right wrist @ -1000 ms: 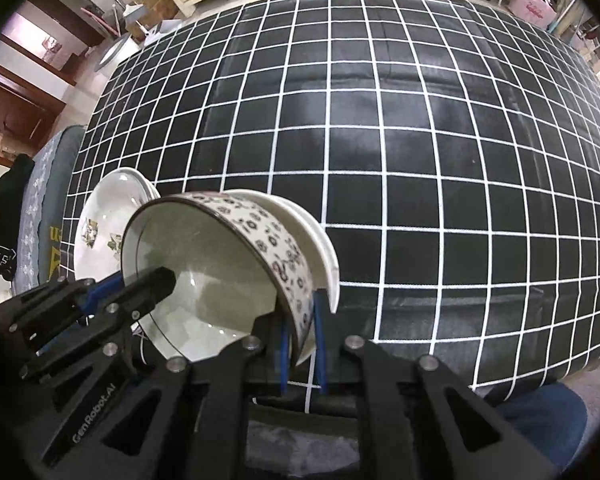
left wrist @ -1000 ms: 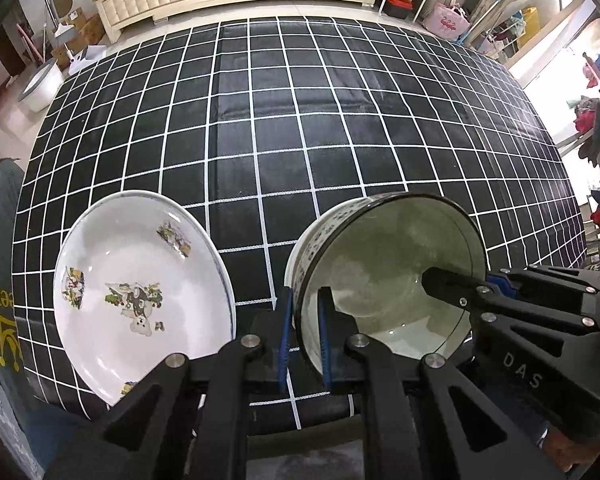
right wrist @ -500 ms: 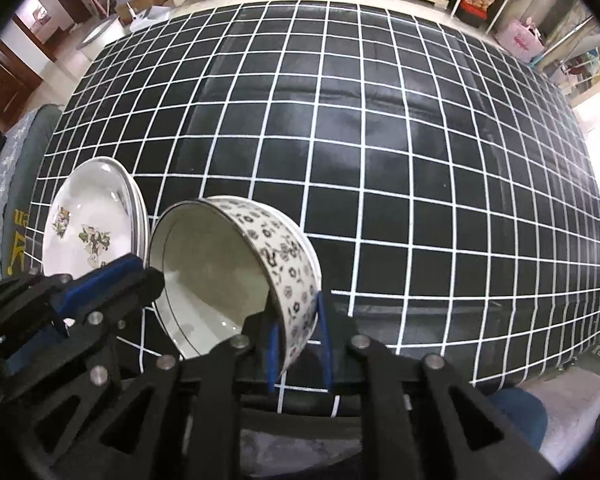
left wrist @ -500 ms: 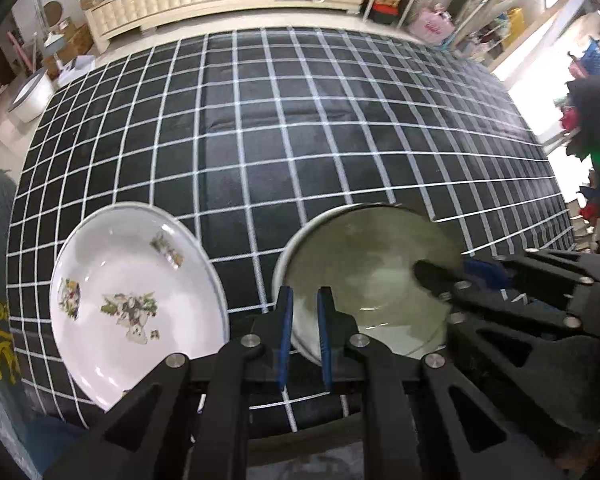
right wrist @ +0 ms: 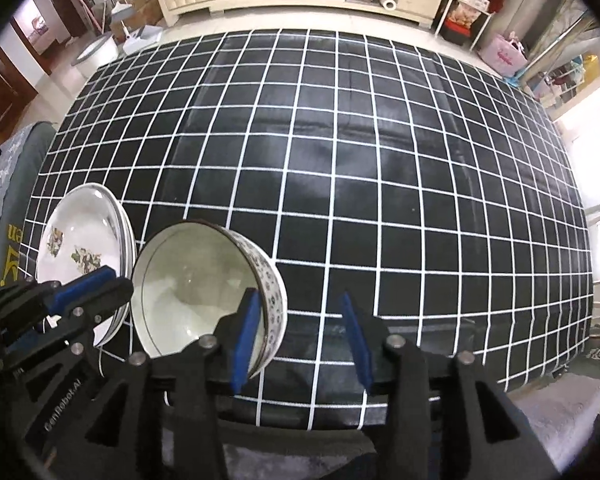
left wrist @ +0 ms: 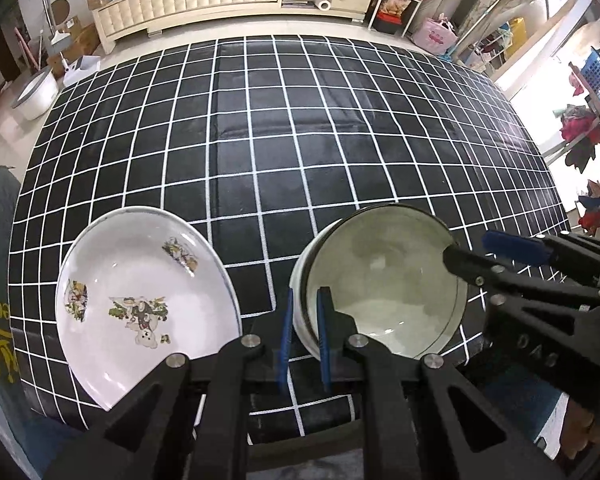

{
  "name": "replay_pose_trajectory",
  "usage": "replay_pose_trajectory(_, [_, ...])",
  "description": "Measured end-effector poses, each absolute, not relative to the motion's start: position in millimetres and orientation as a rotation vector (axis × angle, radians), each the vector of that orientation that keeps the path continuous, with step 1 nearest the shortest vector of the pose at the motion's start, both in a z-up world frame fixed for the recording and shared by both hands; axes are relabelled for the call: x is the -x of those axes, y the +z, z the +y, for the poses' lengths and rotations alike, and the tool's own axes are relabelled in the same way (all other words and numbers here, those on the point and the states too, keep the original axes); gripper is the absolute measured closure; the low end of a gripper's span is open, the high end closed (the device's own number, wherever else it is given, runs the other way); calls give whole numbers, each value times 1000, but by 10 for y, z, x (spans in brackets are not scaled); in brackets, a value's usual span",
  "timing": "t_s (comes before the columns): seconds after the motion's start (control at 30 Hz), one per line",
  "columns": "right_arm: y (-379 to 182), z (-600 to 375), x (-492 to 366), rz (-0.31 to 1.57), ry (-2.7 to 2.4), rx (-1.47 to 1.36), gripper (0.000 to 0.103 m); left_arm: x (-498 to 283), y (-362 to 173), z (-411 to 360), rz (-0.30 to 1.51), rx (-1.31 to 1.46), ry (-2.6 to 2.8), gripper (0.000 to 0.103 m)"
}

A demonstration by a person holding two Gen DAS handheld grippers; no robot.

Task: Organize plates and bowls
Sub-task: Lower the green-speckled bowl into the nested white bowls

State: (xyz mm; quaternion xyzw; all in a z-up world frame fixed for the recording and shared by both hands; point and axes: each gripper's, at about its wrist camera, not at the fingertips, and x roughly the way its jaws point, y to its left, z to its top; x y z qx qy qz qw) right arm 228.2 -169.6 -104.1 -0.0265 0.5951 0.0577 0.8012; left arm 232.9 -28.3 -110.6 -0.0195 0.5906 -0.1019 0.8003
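At the bottom of the left wrist view, my left hand-held gripper (left wrist: 303,334) is clenched on the near rim of the bowl (left wrist: 384,280). My right hand-held gripper (right wrist: 300,336) is opening, its pads off the bowl's patterned wall. The plate (left wrist: 140,292) lies lower left, beside the bowl, on the checked worktop (left wrist: 300,140).

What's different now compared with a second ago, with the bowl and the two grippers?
The patterned bowl, tilted up a second ago, has come down nearly level. The right gripper has let go of its rim: its jaws are opening, with the wall still between them. The left gripper stays clamped on the near rim, and the decorated plate has not moved.
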Motion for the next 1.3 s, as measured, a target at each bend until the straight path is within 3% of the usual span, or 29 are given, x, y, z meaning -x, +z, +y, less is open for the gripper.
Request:
replay_pose_trajectory(0.1, [-1103, -1841, -2257, 1276, 146, -10, 47, -2313, -1131, -250, 1266, 39, -201, 79])
replay_pose_trajectory(0.3, [-1302, -2010, -2252, 1294, 191, -153, 45, -2310, -1244, -280, 1283, 28, -206, 74])
replay_pose_trajectory(1.3, [-1582, -1953, -2253, 1382, 256, -333, 43, -2394, -1607, -296, 1336, 34, -223, 66])
